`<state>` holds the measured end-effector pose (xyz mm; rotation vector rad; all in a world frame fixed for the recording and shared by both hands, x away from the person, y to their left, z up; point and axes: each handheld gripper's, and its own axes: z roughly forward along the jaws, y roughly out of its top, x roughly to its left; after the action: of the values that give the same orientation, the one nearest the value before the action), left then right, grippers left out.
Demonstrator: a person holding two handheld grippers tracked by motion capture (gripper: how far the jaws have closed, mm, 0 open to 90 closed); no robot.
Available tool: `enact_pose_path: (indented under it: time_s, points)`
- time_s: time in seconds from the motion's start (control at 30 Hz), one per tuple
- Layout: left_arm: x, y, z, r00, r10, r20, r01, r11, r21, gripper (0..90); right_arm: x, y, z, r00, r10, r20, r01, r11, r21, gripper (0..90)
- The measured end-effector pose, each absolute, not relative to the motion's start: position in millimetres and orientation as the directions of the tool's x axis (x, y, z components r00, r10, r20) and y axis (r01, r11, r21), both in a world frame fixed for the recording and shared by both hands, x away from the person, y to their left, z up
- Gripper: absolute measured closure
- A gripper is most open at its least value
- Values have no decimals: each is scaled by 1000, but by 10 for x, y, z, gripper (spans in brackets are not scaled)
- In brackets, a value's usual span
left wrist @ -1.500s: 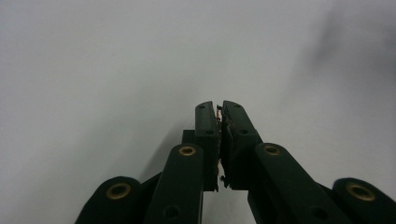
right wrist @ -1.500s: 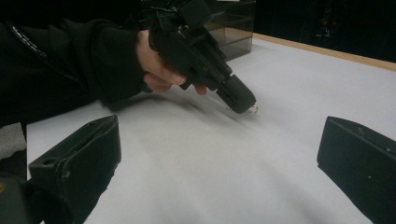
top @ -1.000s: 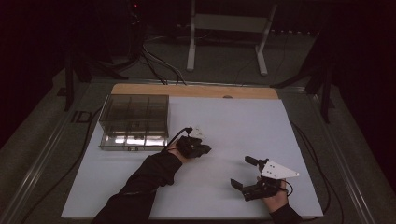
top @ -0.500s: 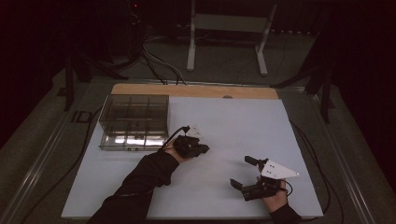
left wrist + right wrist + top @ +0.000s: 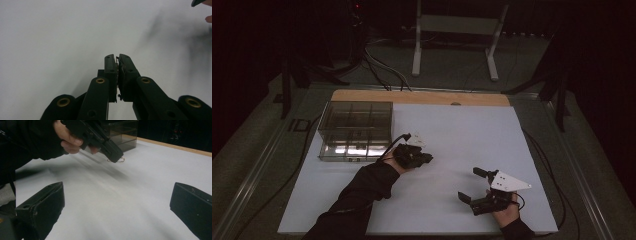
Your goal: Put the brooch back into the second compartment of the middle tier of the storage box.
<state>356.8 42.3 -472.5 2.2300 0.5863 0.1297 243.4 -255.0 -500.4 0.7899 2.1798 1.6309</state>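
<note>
White desk (image 5: pixel 452 130) under dim light. Left tongs (image 5: pixel 117 62), pressed together on something thin, hover just above a small chain loop (image 5: pixel 117 160) beside a clear compartment box (image 5: pixel 355 130). Right tongs (image 5: pixel 476 185) spread wide, well apart near the front edge.

The desk is covered by a matt white sheet (image 5: pixel 452 135), smooth as paper, with a strip of bare light wood (image 5: pixel 422 97) left along the far edge. The compartmented box (image 5: pixel 355 131) is made of glossy, smoke-tinted clear plastic. The black left claw (image 5: pixel 117 65) is finished in matt plastic with brass-coloured rivets.
</note>
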Motion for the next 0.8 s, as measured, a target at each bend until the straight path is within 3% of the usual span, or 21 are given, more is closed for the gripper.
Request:
enact_pose_path:
  time_s: [0.8]
  points:
    - [3515, 685, -4540, 871, 484, -81, 374, -548, 748, 867, 2436, -2545, -5003, -801, 594, 74, 240, 206, 949, 0]
